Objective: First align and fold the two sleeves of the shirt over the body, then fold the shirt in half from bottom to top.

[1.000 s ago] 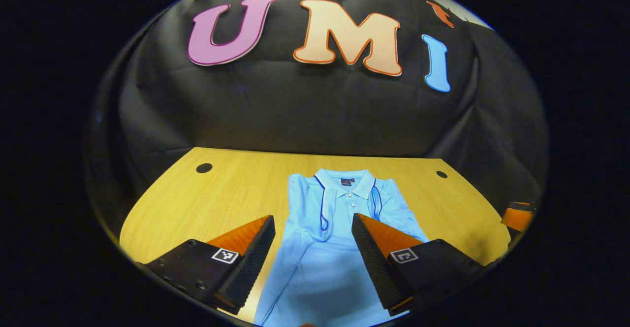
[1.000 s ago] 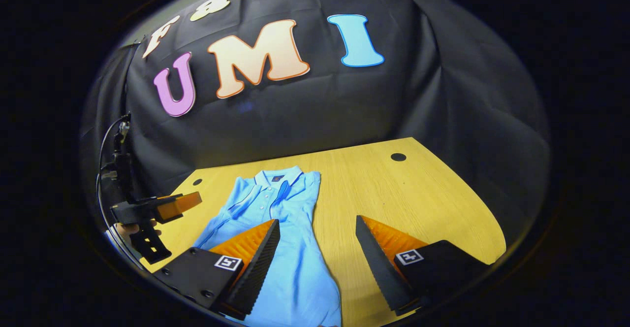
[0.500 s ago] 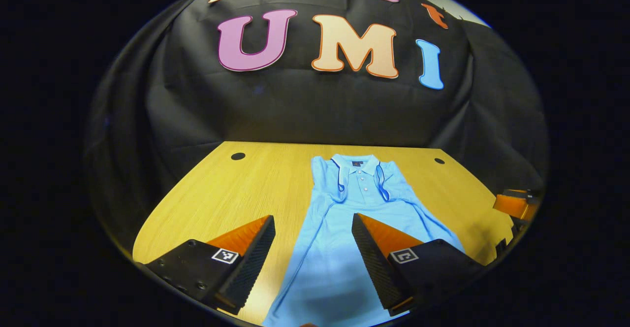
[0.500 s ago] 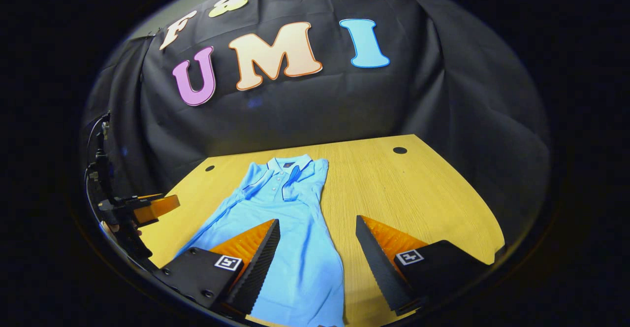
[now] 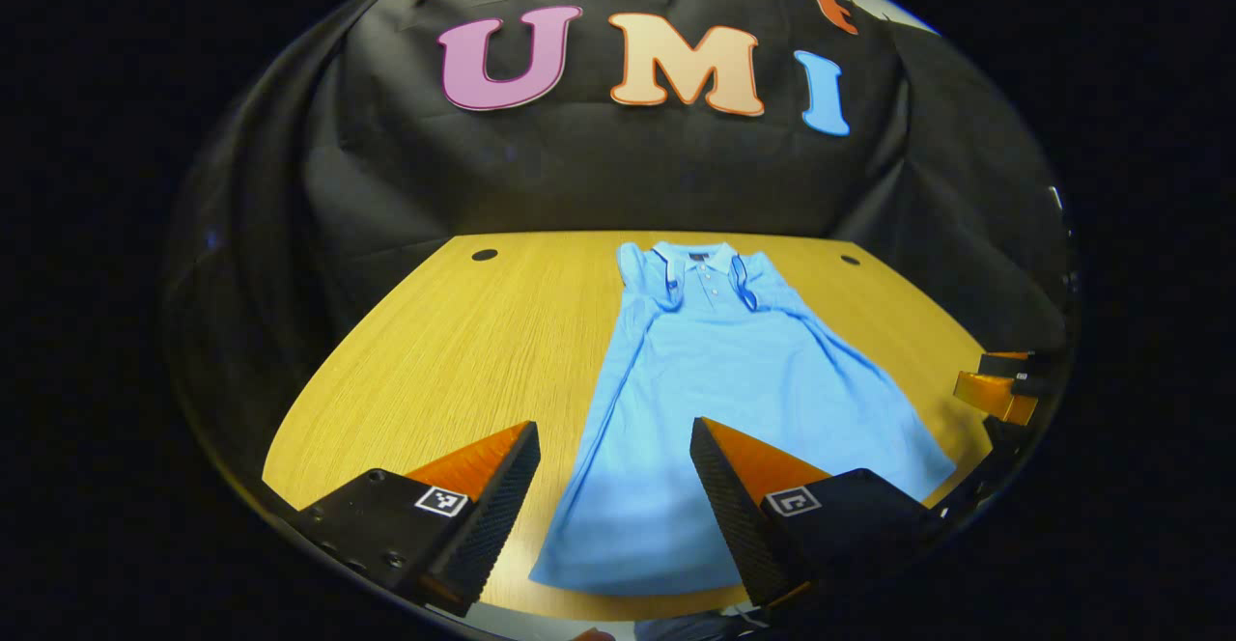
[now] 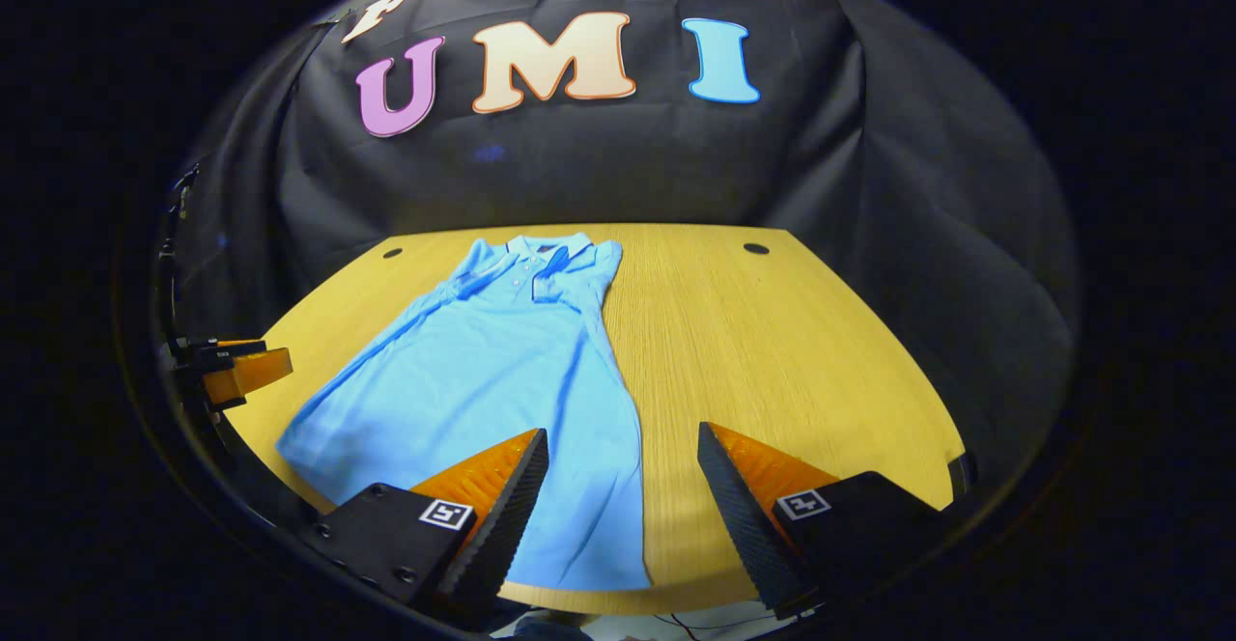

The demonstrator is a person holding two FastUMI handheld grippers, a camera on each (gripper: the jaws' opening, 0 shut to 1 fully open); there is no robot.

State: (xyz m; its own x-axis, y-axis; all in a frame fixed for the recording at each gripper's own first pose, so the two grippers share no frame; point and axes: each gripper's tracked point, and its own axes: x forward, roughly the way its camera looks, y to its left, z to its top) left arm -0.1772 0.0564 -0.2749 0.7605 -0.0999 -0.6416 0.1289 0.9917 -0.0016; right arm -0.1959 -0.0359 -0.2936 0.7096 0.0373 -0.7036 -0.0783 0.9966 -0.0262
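Booth wall (image 5: pixel 618 178): black cloth hangs behind the far edge of the table and wraps round both sides.

Table (image 5: pixel 463 351): a light wood-grain top with a curved near edge, seen in both views; its bare part lies to the left of the shirt in the left gripper view and to the right of it in the right gripper view.

Shirt (image 5: pixel 734 390): a light blue polo, flat on the table, collar at the far end near the cloth wall, hem at the near edge. Both sleeves are already folded in over the body, so the outline is narrow at the shoulders and flares toward the hem. The bottom half is not yet folded up. In the right gripper view the shirt (image 6: pixel 483 371) runs from the far centre down to the near left.

Left gripper (image 5: pixel 614 472): fingers spread wide with nothing between them — held above the near hem, clear of the cloth. It also shows at the left rim of the right gripper view (image 6: pixel 232 371).

Right gripper (image 6: pixel 623 477): fingers likewise wide apart and holding nothing, above the shirt's near right corner. It shows at the right rim of the left gripper view (image 5: pixel 999 385).

Cable holes (image 5: pixel 484 255): two small dark round holes in the tabletop — one on each side of the collar, near the far edge.
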